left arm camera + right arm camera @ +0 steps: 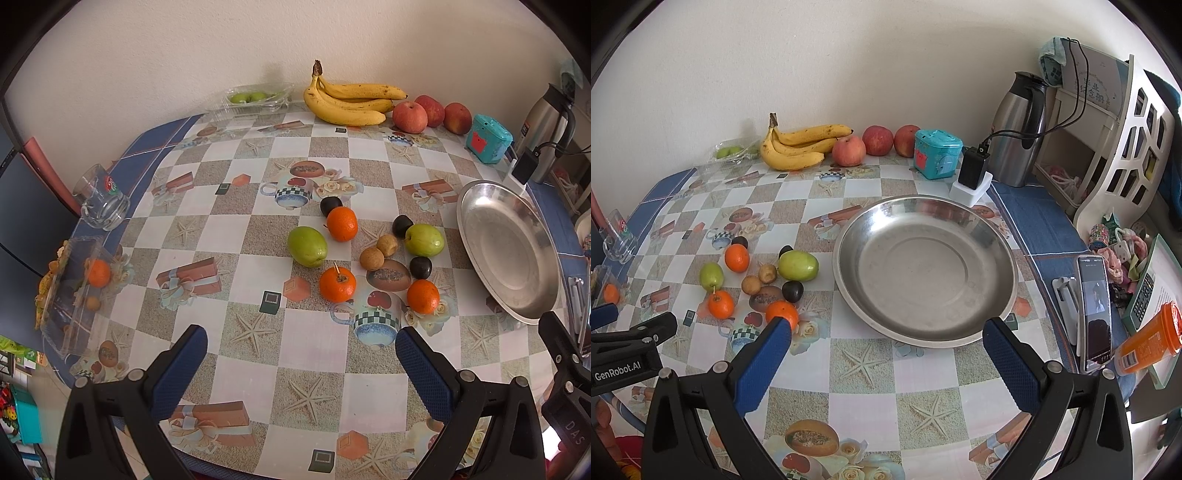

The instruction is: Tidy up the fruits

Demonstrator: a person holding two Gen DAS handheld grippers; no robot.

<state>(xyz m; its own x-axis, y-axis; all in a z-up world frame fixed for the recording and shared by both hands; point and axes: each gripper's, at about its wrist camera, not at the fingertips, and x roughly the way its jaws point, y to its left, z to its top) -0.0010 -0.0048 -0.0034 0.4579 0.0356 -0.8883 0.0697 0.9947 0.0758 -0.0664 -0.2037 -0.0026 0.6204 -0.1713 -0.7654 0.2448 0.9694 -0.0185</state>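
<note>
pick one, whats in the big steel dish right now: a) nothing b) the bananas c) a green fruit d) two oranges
a: the steel dish shows only bare metal, while the oranges and the green fruits lie loose on the table to its left and the bananas sit by the wall.

A plain cream wall (849,66) is filling the upper part of both views, with soft, even light falling on it. The table (303,376), spreading across the centre, is wearing a checked oilcloth printed with starfish, gift boxes and teapots, edged in blue. At the right of the right wrist view a white openwork plastic chair back (1126,147) is standing beside the table.
</note>
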